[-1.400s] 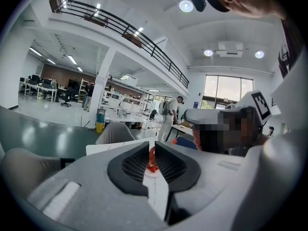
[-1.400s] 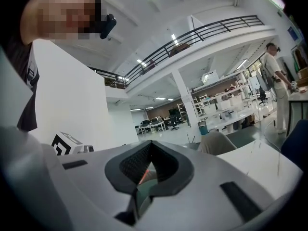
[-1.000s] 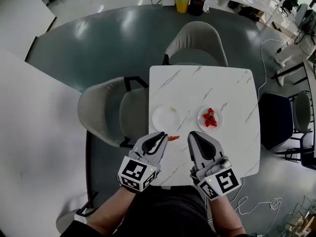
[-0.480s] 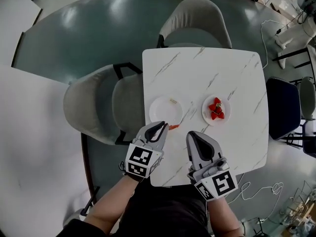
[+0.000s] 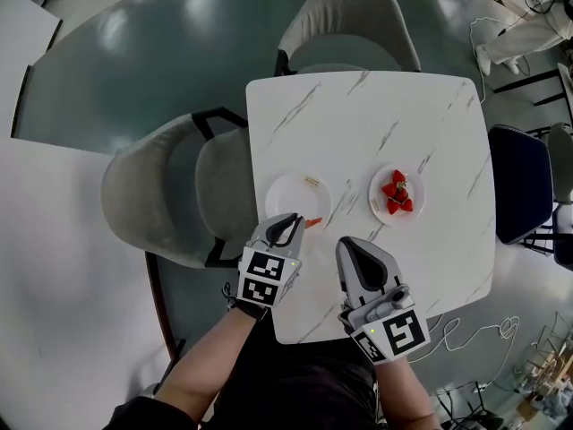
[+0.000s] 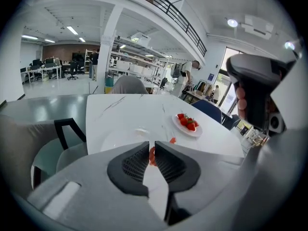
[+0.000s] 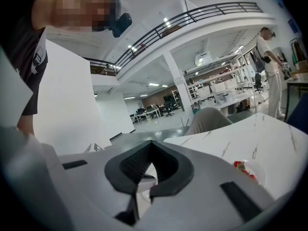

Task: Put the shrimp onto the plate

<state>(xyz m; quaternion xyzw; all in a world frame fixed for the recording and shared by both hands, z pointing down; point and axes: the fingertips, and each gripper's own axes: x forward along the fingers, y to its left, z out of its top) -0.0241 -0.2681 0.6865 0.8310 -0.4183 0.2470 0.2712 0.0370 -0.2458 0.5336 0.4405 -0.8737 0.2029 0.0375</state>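
**Shrimp clamped in left jaws at the empty plate's near rim**

Head view: a white marble table [image 5: 358,124] carries the empty plate [image 5: 279,197], round and white, with a small pale scrap lying on its far part. The left gripper [image 5: 292,225] points at the plate's near edge. The orange shrimp [image 5: 312,223] sticks out from its tip, right at the plate's near rim. The right gripper [image 5: 348,244] is to the right of the plate and nearer the person, low over bare tabletop. A second plate [image 5: 380,208] of strawberries [image 5: 397,193] stands well to the right of the empty plate. A grey chair [image 5: 152,200] is drawn up left of the empty plate.

Left gripper view: the two ribbed pads are pressed nearly together on the shrimp, which shows as a red-orange sliver in the narrow slot between them. A further orange bit shows past the right-hand pad. The empty plate lies straight beyond the jaws, and the strawberries are farther off to its right. The right gripper rises at the picture's right edge, held in a hand [image 6: 242,102].

Right gripper view: the jaws meet at their tips and hold nothing. The strawberries show low on the right.
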